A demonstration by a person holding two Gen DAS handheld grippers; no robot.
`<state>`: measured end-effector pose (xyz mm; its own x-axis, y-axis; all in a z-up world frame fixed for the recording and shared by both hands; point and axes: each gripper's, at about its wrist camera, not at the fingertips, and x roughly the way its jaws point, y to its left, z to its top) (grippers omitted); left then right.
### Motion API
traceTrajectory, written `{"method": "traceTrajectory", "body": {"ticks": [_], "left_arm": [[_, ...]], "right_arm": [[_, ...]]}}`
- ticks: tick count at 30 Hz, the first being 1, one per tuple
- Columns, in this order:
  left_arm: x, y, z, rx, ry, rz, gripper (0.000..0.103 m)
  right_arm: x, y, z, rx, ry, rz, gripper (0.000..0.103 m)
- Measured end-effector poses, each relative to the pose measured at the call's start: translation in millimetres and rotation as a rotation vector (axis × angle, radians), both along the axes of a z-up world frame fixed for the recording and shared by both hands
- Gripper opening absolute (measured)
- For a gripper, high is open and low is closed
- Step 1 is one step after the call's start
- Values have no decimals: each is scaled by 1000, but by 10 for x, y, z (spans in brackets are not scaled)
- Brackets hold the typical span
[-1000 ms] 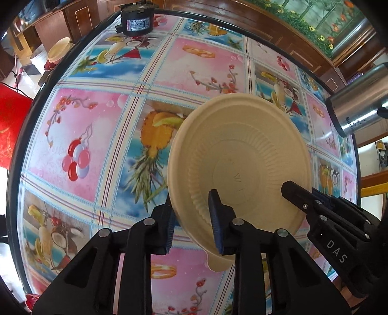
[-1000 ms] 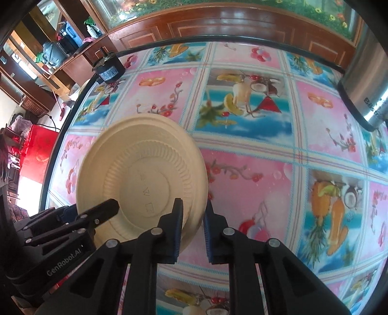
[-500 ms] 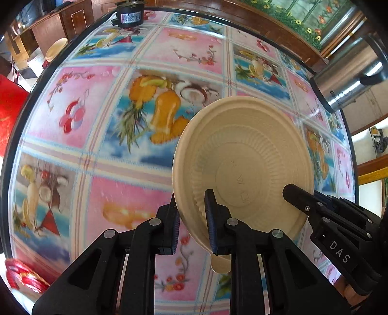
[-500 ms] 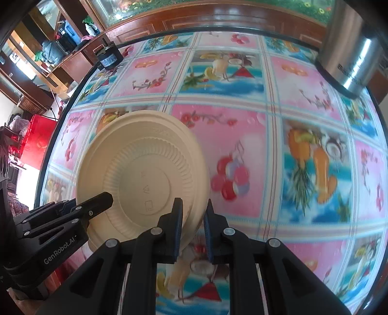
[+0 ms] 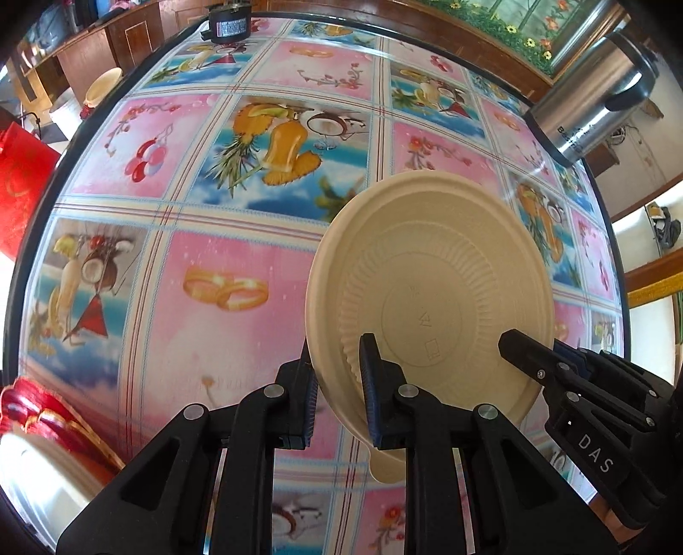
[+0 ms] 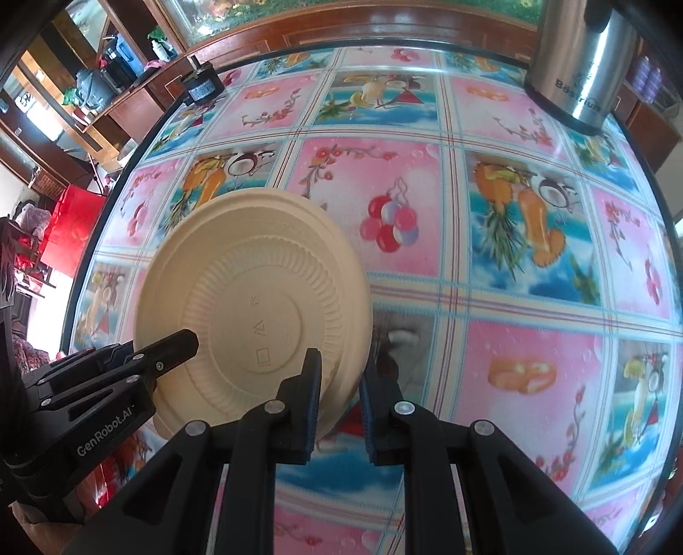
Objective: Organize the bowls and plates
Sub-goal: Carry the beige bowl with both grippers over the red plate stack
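A beige disposable bowl is held upside down above the table, its ribbed underside facing the cameras. My left gripper is shut on its left rim. My right gripper is shut on the opposite rim of the same bowl. Each gripper shows in the other's view: the right one and the left one. A white dish with a red patterned rim lies at the near left table edge.
The round table has a glossy pink and blue fruit-print cloth. A steel kettle stands at the far right, also in the right wrist view. A small black device sits at the far edge. Wooden cabinets lie beyond.
Both grippers have carried the bowl together towards the near side of the table. The red-rimmed dish has come into view at lower left. Both grips on the rim are unchanged.
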<state>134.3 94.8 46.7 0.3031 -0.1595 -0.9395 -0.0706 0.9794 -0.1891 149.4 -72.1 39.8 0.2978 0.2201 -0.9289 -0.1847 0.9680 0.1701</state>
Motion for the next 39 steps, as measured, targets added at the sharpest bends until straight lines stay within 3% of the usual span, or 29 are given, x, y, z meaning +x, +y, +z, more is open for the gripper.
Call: {"method": "traceTrajectory", "body": {"ticks": [23,30,39], "left_arm": [[-598,27,313,41,-41,9,18],[-599,92,323,22,-21,31,18],[-656,98,475,36,-57,33,18]], "right_arm": [[-555,19,236,32,-31,6,16],[-569,82,279,21,-37,16,16],[-600,107,393,32,-54,12,16]]}}
